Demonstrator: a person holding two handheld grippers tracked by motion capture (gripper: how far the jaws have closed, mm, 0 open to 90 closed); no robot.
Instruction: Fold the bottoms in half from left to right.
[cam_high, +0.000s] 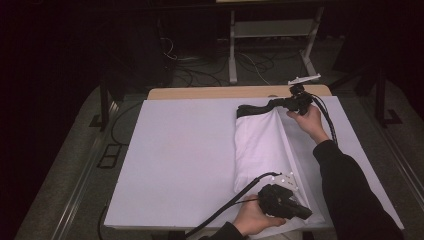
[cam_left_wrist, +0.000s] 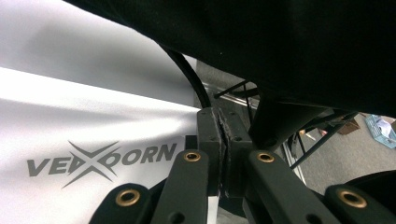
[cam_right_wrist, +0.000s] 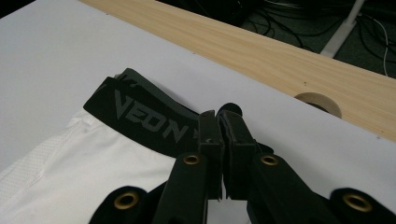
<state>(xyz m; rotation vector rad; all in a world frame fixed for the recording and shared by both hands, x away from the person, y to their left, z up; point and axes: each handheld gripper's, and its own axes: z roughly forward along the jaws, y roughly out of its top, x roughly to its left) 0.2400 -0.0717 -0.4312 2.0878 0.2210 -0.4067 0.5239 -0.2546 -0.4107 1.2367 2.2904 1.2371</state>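
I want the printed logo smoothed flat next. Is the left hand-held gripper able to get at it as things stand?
Probably not yet: the left hand-held gripper is shut on the white garment's edge. The logo lies beside it with nothing on top, so releasing would free the way.

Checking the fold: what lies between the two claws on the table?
In the high view, the folded white shorts span from the left claw to the right claw at the black waistband.

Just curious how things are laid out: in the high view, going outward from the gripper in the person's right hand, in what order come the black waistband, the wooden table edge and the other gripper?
From the right gripper:
1. Black waistband, right at its jaws.
2. Wooden table edge, just behind, along the far side.
3. Left gripper, at the near edge.
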